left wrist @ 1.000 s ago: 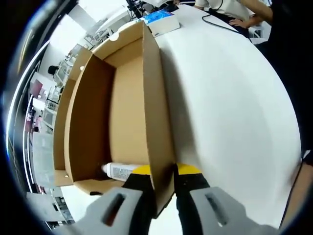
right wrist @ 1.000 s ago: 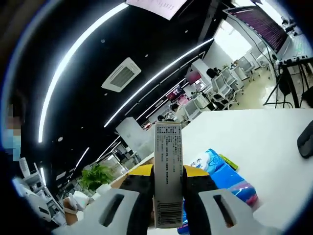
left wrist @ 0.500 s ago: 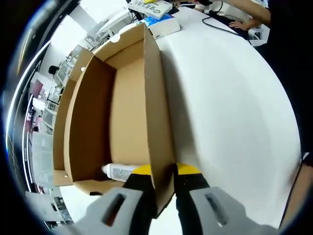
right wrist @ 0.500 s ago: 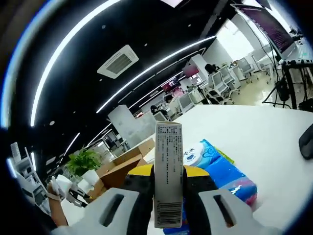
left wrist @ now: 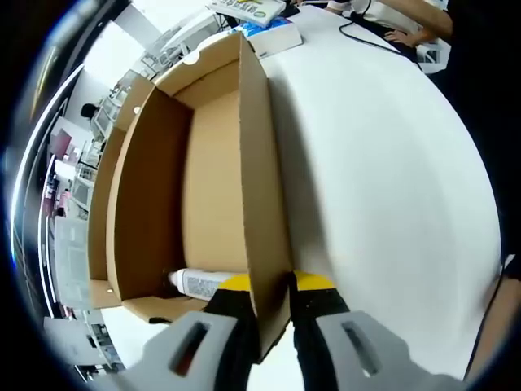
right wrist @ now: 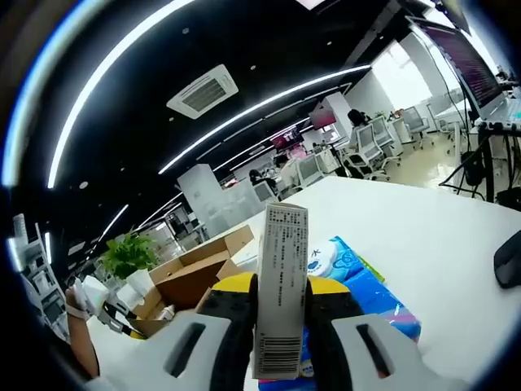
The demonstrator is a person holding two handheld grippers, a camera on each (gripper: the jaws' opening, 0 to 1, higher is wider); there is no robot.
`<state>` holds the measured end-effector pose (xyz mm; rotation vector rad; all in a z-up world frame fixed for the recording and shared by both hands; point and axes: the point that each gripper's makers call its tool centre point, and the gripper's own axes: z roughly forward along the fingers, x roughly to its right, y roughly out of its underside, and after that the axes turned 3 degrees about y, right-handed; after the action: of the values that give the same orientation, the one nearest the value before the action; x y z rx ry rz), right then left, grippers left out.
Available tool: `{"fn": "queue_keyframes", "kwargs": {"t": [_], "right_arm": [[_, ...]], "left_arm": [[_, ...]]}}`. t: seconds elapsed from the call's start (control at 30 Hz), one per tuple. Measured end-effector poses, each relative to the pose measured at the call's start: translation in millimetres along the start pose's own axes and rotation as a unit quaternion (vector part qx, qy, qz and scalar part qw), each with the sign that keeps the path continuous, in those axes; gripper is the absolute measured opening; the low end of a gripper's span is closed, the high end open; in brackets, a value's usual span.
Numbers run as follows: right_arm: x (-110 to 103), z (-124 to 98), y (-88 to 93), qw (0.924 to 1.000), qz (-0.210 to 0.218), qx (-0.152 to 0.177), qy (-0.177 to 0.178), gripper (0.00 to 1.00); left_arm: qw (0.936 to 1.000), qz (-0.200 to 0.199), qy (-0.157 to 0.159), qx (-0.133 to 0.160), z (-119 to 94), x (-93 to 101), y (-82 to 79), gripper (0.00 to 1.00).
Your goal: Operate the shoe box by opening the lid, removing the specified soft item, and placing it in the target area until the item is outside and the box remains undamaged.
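At six o'clock in the left gripper view, the left gripper (left wrist: 271, 314) pinches the near end of the shoe box's (left wrist: 155, 187) long side wall (left wrist: 259, 187) between its yellow-tipped jaws, one jaw inside the box and one outside. Just past the inner jaw, at about seven o'clock, a white tube (left wrist: 195, 283) lies on the cardboard floor against the near end wall. The box stands open, its brown interior running up toward twelve o'clock. To the right, from two to five o'clock, spreads the white table (left wrist: 383, 179). Far off at twelve o'clock, beyond the box's far end, a blue-and-white pack (left wrist: 273, 32) lies on the table, and a person's hand (left wrist: 400, 36) rests by a dark cable at one o'clock.

Low at six o'clock in the right gripper view, the right gripper (right wrist: 281, 326) is clamped on a slim white printed packet (right wrist: 281, 289), held upright with a barcode at its lower end and small text above. Just behind it, toward four o'clock, a blue tissue pack (right wrist: 362, 281) lies on the white table (right wrist: 423, 236). At eight o'clock the open cardboard box (right wrist: 191, 273) sits farther back, with the other gripper (right wrist: 122, 324) at its near end. A green plant (right wrist: 126, 252) stands beyond at nine o'clock, and office desks and chairs (right wrist: 383, 134) line the far room at two o'clock.
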<state>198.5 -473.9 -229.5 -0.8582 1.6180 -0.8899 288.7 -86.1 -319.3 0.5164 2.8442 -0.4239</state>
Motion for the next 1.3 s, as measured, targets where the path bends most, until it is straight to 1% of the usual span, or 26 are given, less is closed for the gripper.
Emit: {"fn": "queue_keyframes", "kwargs": {"t": [0.17, 0.2, 0.27, 0.33, 0.4, 0.43, 0.5, 0.57, 0.73, 0.8, 0.83, 0.9, 0.97, 1.0, 1.03, 1.07, 1.1, 1.13, 1.17, 1.23, 1.3], "right_arm": [[3.7, -2.6, 0.6, 0.9997, -0.015, -0.002, 0.017, 0.23], [6.3, -3.3, 0.8, 0.9994, -0.022, -0.006, 0.025, 0.24], [10.5, -4.3, 1.5, 0.9991, -0.019, -0.010, 0.038, 0.25], [13.1, -5.0, 2.4, 0.9986, -0.025, -0.012, 0.046, 0.26], [18.0, -6.8, 2.7, 0.9968, -0.047, -0.016, 0.063, 0.28], [17.6, -7.5, 2.9, 0.9963, -0.053, -0.018, 0.066, 0.28], [16.6, -7.7, 2.9, 0.9966, -0.049, -0.018, 0.063, 0.29], [17.9, -8.2, 3.2, 0.9956, -0.060, -0.018, 0.069, 0.29], [23.0, -9.0, 4.8, 0.9944, -0.063, -0.025, 0.082, 0.32], [34.4, -9.8, 8.1, 0.9912, -0.072, -0.034, 0.106, 0.35], [40.7, -10.8, 9.1, 0.9883, -0.086, -0.037, 0.120, 0.37], [44.4, -10.5, 11.2, 0.9875, -0.088, -0.038, 0.125, 0.40], [53.9, -11.4, 16.3, 0.9851, -0.087, -0.047, 0.141, 0.43], [59.7, -15.3, 23.1, 0.9787, -0.121, -0.070, 0.150, 0.41], [50.0, -9.2, 9.5, 0.9813, -0.145, -0.023, 0.125, 0.41], [56.2, -14.3, 14.4, 0.9747, -0.167, -0.045, 0.142, 0.41], [52.1, -12.0, 14.0, 0.9742, -0.171, -0.037, 0.142, 0.41], [52.1, -11.8, 13.3, 0.9715, -0.187, -0.036, 0.141, 0.41], [51.2, -11.7, 13.8, 0.9723, -0.183, -0.037, 0.140, 0.41], [53.3, -11.9, 13.1, 0.9766, -0.166, -0.035, 0.132, 0.41], [55.0, -12.9, 13.6, 0.9815, -0.149, -0.037, 0.115, 0.42]], "left_arm": [[1.0000, 0.001, 0.000, 0.000, 0.7, -0.4, 0.1, 0.13], [1.0000, 0.000, 0.000, 0.000, 0.7, -0.5, 0.0, 0.13], [1.0000, 0.001, 0.001, 0.002, 0.9, -0.7, 0.1, 0.13], [1.0000, 0.001, 0.001, 0.002, 0.9, -0.8, 0.2, 0.13], [1.0000, 0.001, 0.001, 0.002, 1.1, -0.9, 0.4, 0.13], [1.0000, 0.001, 0.001, 0.003, 1.1, -0.9, 0.5, 0.13], [1.0000, 0.001, 0.000, 0.004, 1.0, -1.0, 0.5, 0.13], [1.0000, 0.002, 0.000, 0.004, 0.8, -1.0, 0.6, 0.13], [1.0000, 0.001, 0.000, 0.003, 0.9, -1.0, 0.8, 0.13], [1.0000, 0.001, 0.000, 0.003, 0.9, -1.0, 0.8, 0.13], [1.0000, 0.001, 0.000, 0.003, 0.8, -1.1, 0.8, 0.13], [1.0000, 0.001, 0.000, 0.003, 1.0, -1.2, 0.8, 0.13], [1.0000, 0.001, 0.000, 0.003, 1.1, -1.4, 0.7, 0.13], [1.0000, 0.000, 0.000, 0.003, 1.1, -1.3, 0.7, 0.13], [1.0000, 0.000, 0.000, 0.003, 1.0, -1.2, 0.7, 0.13], [1.0000, 0.000, 0.000, 0.002, 1.1, -1.3, 0.8, 0.13], [1.0000, 0.000, -0.001, 0.002, 1.1, -1.3, 0.8, 0.13], [1.0000, 0.000, 0.000, 0.002, 1.0, -1.3, 0.9, 0.13], [1.0000, 0.000, 0.000, 0.002, 1.0, -1.3, 0.9, 0.13], [1.0000, 0.000, -0.001, 0.001, 0.9, -1.3, 1.1, 0.13], [1.0000, 0.000, -0.001, 0.001, 0.9, -1.4, 1.2, 0.13]]}}
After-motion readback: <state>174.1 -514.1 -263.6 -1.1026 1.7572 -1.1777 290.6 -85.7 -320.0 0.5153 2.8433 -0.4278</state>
